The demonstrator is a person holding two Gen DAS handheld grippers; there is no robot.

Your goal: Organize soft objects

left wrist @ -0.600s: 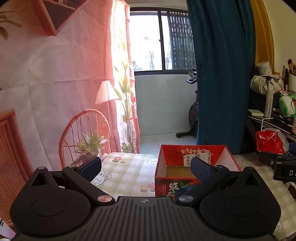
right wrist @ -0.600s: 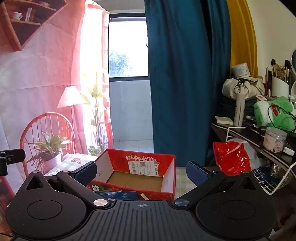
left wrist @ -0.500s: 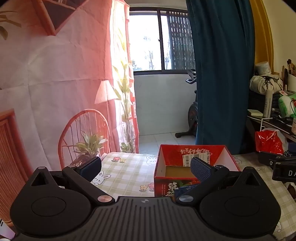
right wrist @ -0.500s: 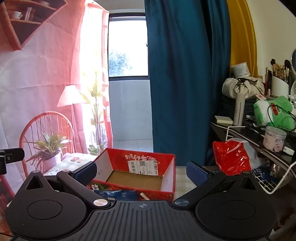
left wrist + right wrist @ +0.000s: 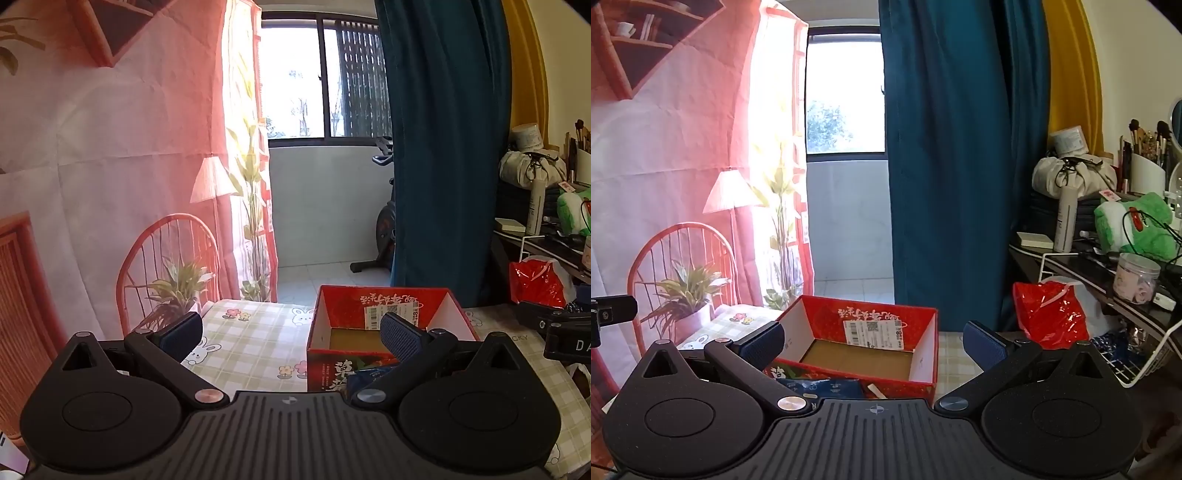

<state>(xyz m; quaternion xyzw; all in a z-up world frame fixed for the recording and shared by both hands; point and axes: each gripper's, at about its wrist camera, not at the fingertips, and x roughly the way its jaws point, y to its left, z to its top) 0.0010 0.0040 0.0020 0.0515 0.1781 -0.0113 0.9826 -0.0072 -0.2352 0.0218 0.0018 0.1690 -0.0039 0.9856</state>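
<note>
Left gripper [image 5: 291, 334]: jaws at widest, nothing btwn pads, hovering over table [image 5: 255, 339] w/ checked bunny cloth.
Right gripper [image 5: 873, 341]: jaws at widest, empty.
Red cardboard box [image 5: 923, 332]: open top, on table, shipping label inside far wall, interior bare.
Blue packet [image 5: 820, 387]: against box's near wall, mostly hidden by gripper body.
Green plush [image 5: 1134, 225]: on shelf at right, well apart from box.

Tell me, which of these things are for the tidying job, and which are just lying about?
For the job:
red box, open and empty
blue packet lying in front of it
left gripper and right gripper, both open and empty

Just lying about:
red bag
green plush on the side shelf, possibly
jar
brushes
exercise bike
</note>
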